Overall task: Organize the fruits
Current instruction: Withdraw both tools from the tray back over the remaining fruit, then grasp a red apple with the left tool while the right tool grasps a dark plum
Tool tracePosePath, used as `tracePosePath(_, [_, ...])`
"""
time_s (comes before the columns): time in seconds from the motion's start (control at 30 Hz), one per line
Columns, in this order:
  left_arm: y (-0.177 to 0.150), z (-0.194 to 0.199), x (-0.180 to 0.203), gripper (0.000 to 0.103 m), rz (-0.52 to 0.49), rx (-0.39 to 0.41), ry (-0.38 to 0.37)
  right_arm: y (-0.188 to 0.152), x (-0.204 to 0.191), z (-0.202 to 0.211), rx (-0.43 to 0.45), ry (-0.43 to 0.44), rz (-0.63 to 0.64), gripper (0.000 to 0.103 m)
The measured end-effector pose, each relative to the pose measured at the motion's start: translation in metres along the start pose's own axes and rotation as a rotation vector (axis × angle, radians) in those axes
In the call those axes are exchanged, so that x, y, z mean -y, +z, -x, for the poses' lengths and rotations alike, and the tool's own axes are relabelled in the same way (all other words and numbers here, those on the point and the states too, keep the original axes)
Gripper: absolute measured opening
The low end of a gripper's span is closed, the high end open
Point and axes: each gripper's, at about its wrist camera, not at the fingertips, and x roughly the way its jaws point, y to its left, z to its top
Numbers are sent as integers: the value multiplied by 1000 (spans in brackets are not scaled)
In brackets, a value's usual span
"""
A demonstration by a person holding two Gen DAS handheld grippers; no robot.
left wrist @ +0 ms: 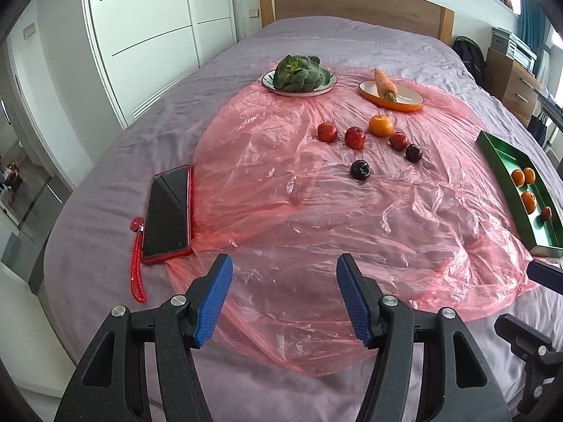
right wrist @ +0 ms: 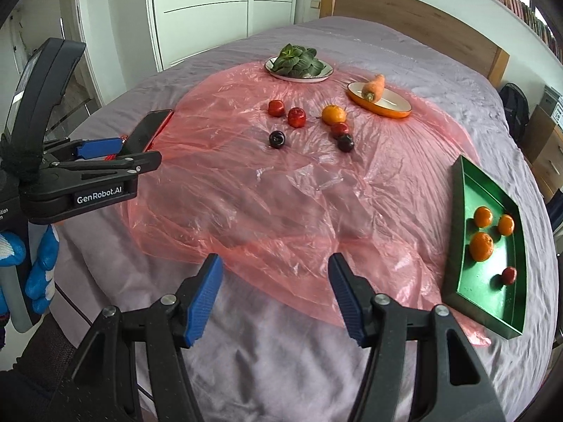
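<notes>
Both grippers, left [left wrist: 284, 277] and right [right wrist: 275, 276], stand wide and empty; loose fruit awaits the green tray [right wrist: 457, 232], apparently the collection point.

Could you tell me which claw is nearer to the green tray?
Right. The right claw hovers just beside the green tray; the left claw sits farther away, near the phone.

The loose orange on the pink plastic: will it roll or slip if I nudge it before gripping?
Probably rolls: the orange is round and sits free on the crinkled plastic sheet. The sheet looks thin and loose on soft bedding, so it may slide underneath. A red fruit close beside it may get bumped.
</notes>
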Motion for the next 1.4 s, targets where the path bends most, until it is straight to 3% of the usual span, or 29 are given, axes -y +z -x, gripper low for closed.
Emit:
tracePosePath(0.77, [42,-69,-2,56,30,-20,-49,71,23,-78,7,46,0,103])
tracePosePath(1.07, [91,-99,16,56,19,12,-147,98,77,-108,70,38,-66,103])
tracePosePath(1.3, [126,-129,47,55,-86,30,-273,114,111,-140,89,48,-101,103])
tracePosePath(1.4, [136,-143,58,50,-131,27,-315,121,121,-151,96,56,-97,91])
